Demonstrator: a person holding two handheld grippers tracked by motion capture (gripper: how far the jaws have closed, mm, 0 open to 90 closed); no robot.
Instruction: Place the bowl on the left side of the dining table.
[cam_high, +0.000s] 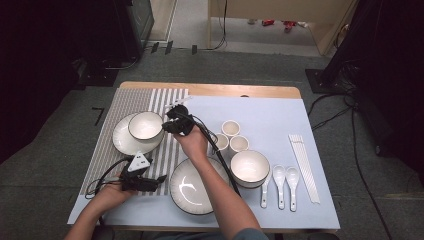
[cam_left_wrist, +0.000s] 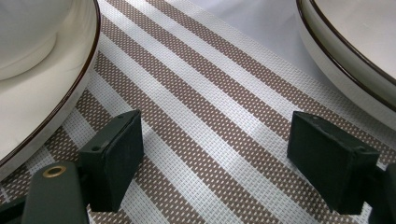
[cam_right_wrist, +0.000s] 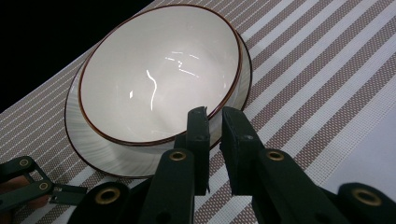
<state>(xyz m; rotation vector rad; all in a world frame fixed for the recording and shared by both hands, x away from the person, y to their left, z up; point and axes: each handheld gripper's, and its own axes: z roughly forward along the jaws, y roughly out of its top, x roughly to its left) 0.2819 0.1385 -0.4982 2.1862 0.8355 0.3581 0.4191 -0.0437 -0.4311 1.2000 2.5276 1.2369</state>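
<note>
A white bowl (cam_high: 145, 125) with a brown rim sits on a white plate (cam_high: 122, 137) on the striped mat (cam_high: 165, 100). My right gripper (cam_high: 172, 122) is at the bowl's right rim. In the right gripper view its jaws stand nearly together (cam_right_wrist: 215, 126), one over the inside of the bowl (cam_right_wrist: 159, 70) and one outside, above the plate (cam_right_wrist: 93, 149), with the rim in the narrow gap. My left gripper (cam_high: 160, 179) rests low over the mat (cam_left_wrist: 210, 107), open (cam_left_wrist: 215, 154), nothing between its pads.
A large plate (cam_high: 192, 187) lies at the front, close to the left gripper's right jaw (cam_left_wrist: 345, 46). Three small cups (cam_high: 230, 128), a second bowl (cam_high: 249, 167), three spoons (cam_high: 279, 182) and a white strip (cam_high: 304, 167) lie to the right on the pale cloth.
</note>
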